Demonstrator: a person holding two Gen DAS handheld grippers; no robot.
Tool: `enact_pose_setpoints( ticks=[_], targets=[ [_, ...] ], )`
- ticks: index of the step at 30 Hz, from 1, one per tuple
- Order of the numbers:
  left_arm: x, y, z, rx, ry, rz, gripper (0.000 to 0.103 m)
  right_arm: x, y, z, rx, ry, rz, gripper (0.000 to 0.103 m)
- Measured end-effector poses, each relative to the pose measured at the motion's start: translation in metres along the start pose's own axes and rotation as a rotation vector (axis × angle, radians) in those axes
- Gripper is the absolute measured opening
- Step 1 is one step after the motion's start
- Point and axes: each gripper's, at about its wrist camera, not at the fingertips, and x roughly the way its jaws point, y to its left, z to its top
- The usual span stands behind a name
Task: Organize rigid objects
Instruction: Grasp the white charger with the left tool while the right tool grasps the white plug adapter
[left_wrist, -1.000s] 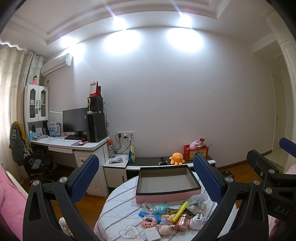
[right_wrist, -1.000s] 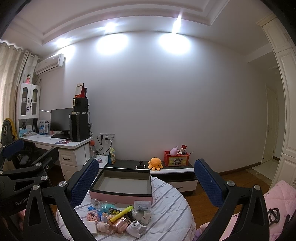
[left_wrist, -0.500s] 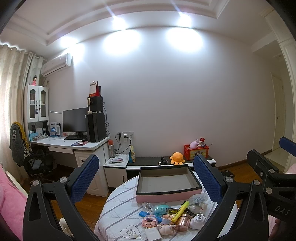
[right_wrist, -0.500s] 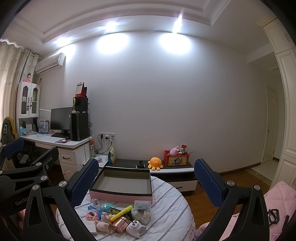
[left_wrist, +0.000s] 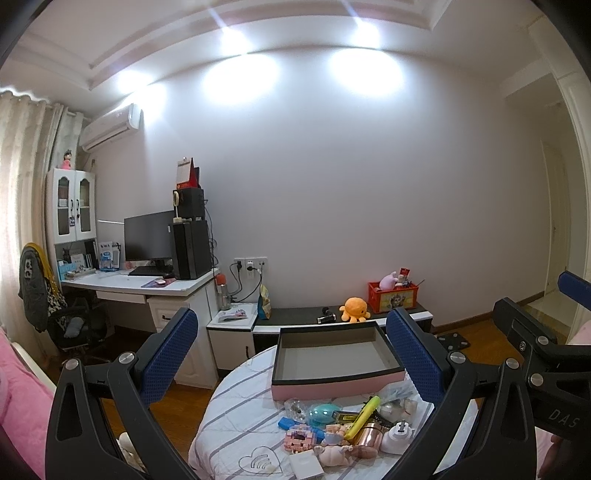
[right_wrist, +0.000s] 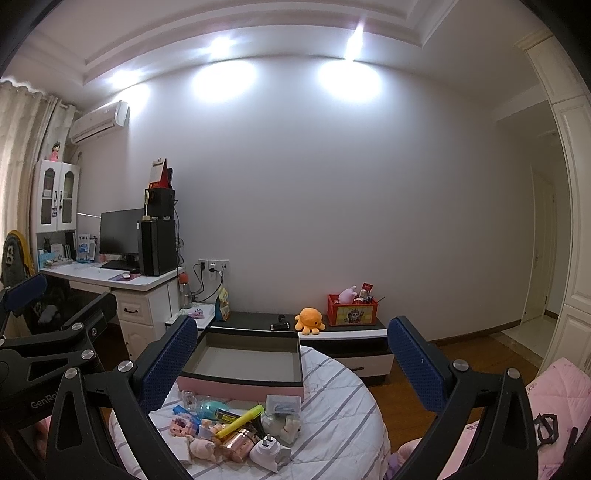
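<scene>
**Clutter pile ahead of empty tray: risks before first pick**

The small rigid items (left_wrist: 340, 428) lie in a tight heap on the round tabletop (left_wrist: 236, 417), at 6 o'clock from the pink-walled tray (left_wrist: 334, 386), just beside its near wall. The tray's inside looks bare.

Risks, as judged from this layout:
- Items touch and overlap. The yellow highlighter (right_wrist: 240, 421) rests across the copper-coloured cylinder (right_wrist: 238, 448); pulling one would likely drag or roll the other.
- The white plug adapter (right_wrist: 267, 452) sits at the heap's 5 o'clock edge, near the tabletop rim. A nudge could send it off onto the floor.
- The clear lidded box (right_wrist: 282, 404) and the glassy pieces look slick; a pinch off-centre may slip.
- The striped cloth cover could bunch under a sliding item.

Appearance: mixed colours, hard plastic and metal; a pink block figure (left_wrist: 299, 437), teal egg shape (left_wrist: 321, 411), white card (left_wrist: 306, 465).

Left tool (left_wrist: 291, 354): jaws spread wide, holding nothing, above the heap. Right tool (right_wrist: 291, 358): likewise spread, holding nothing. Neither touches any item.
</scene>
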Motion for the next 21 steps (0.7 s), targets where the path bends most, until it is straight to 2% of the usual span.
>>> enact_pose_setpoints(
  ticks=[5,9,21],
  targets=[
    [0.012,-0.001,-0.012,0.021,0.027,-0.018,0.103,0.011,-0.001,-0.012,-0.005,0.034,0.003,0.103],
    [0.027,0.001,-0.039,0.032,0.085,-0.043,0.103,0.031,-0.003,-0.04,-0.003,0.103,0.023,0.103],
    [0.094,0.018,-0.169,0.066,0.433,-0.012,0.103,0.091,-0.019,-0.152,-0.022,0.389,0.045,0.103]
  ],
)
